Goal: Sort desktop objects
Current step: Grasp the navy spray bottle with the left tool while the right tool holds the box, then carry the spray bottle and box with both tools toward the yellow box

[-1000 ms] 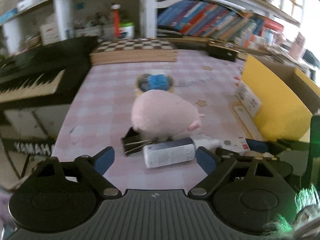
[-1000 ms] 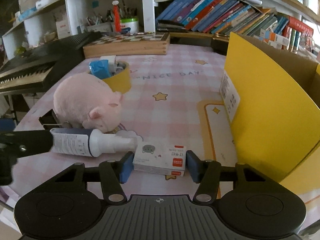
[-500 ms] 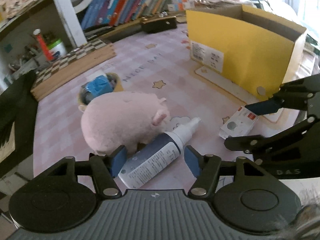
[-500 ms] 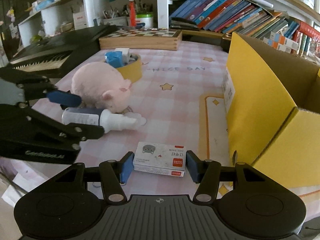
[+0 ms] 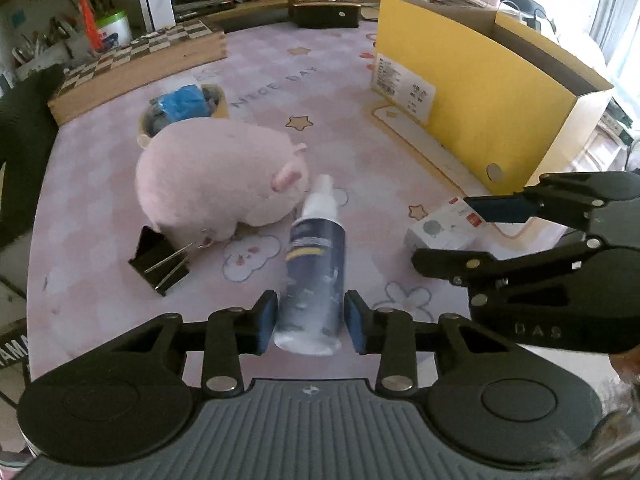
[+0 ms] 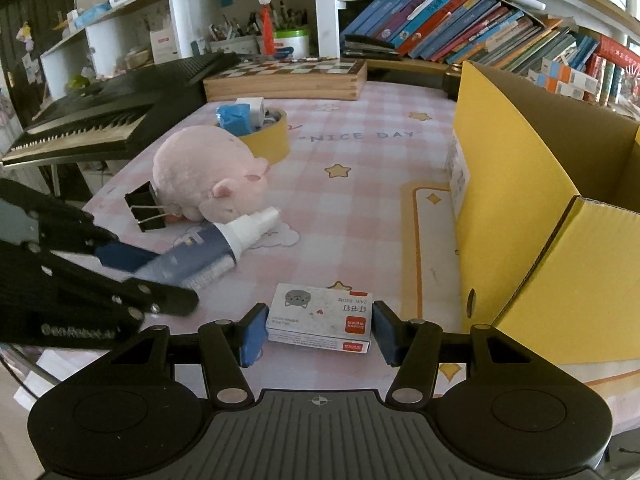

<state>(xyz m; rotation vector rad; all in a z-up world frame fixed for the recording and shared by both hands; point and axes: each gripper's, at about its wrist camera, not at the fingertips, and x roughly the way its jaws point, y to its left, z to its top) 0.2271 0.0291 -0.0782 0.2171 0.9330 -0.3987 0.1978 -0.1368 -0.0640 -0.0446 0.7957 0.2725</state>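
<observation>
A dark-blue spray bottle [image 5: 314,276] with a white nozzle lies on the pink checked mat, its nozzle against a pink plush pig [image 5: 216,176]. My left gripper [image 5: 311,322] straddles the bottle's base. Its jaws are closing and both blue pads touch the bottle's sides. From the right wrist view, the left gripper [image 6: 160,276] sits on the bottle [image 6: 200,256]. A small white staple box [image 6: 320,316] with a cat print lies between the pads of my right gripper [image 6: 320,334], which is shut on it. The left wrist view also shows the right gripper [image 5: 440,228].
A black binder clip [image 5: 160,260] lies beside the pig. Behind it stands a yellow tape roll [image 6: 268,140] holding blue items. An open yellow cardboard box [image 6: 520,208] fills the right side. A wooden chessboard [image 6: 288,76], a black keyboard [image 6: 100,120] and bookshelves line the back.
My left gripper swung round, came down over the bottle's base, and its jaws narrowed from wide open to touching the bottle. The right gripper shifted a little with the staple box.
</observation>
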